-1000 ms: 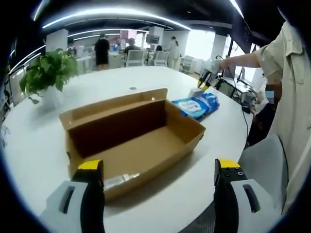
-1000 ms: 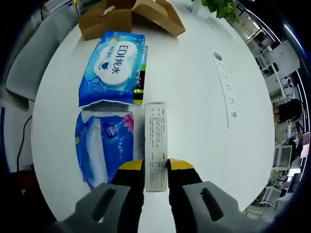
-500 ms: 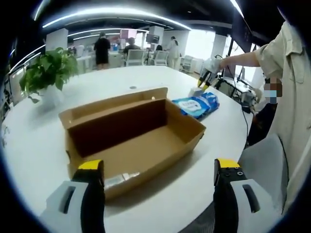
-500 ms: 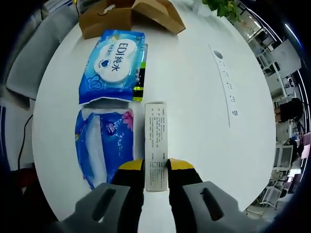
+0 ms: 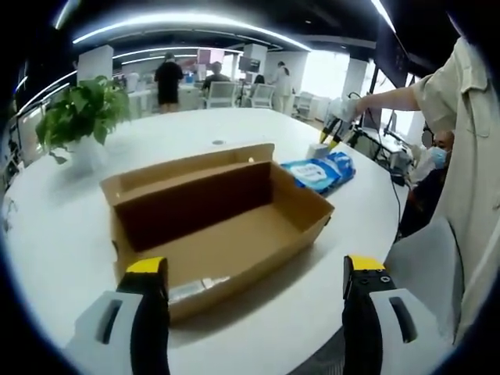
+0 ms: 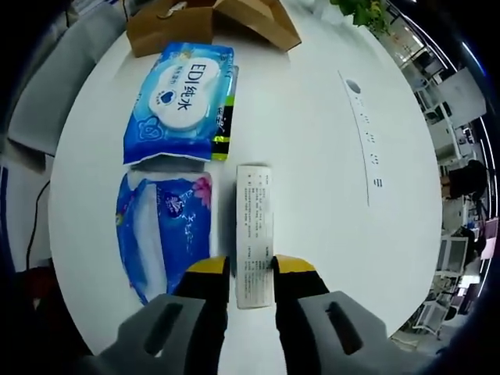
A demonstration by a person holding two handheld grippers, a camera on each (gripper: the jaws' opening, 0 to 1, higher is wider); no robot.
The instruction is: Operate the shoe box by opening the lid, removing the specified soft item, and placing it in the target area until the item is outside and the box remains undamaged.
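Now, narrow white box (image 6: 255, 223) between right gripper (image 6: 251, 269) jaws.

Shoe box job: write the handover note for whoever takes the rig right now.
Left gripper: open, empty, hovering before the open shoe box on the white table.
Right gripper: shut on the slim white carton, which lies on the table.
Beside it: two blue wipe packs.
Done: lid open, items outside, box looks undamaged.
Left: release the carton, withdraw.
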